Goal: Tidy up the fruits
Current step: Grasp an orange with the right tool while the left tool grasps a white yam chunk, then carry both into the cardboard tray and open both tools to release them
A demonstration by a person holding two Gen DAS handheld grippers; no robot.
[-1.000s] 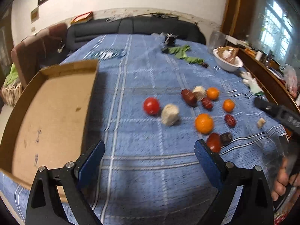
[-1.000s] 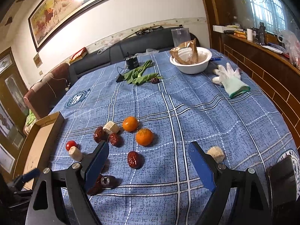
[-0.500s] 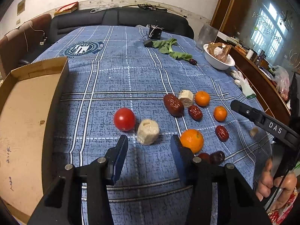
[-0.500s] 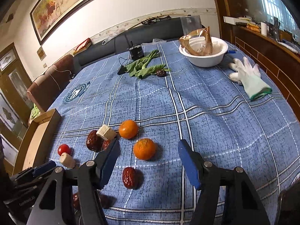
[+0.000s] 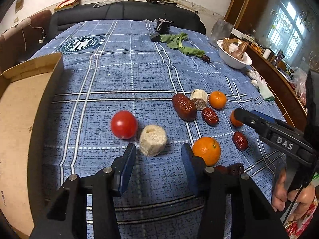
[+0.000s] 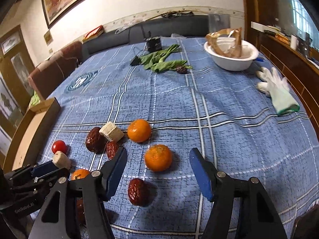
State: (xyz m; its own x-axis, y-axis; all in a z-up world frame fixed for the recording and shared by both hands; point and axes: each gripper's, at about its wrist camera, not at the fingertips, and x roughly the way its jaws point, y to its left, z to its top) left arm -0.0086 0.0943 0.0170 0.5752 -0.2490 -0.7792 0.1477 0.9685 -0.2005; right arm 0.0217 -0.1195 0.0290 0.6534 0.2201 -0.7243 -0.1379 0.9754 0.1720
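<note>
Cardboard box (image 5: pixel 18 119) cut by left edge; dates (image 5: pixel 236 168) half-hidden behind tongs.

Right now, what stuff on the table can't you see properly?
- Dark red dates, left wrist view: half hidden behind the left tongs.
- Far orange, left wrist view: partly covered by the right tongs' tip.
- Near orange, right wrist view: mostly behind both tongs' arms.
- Cardboard box, left wrist view: cut off by the picture's edge.
- White bowl, right wrist view: contents covered by a brown wrapper.
</note>
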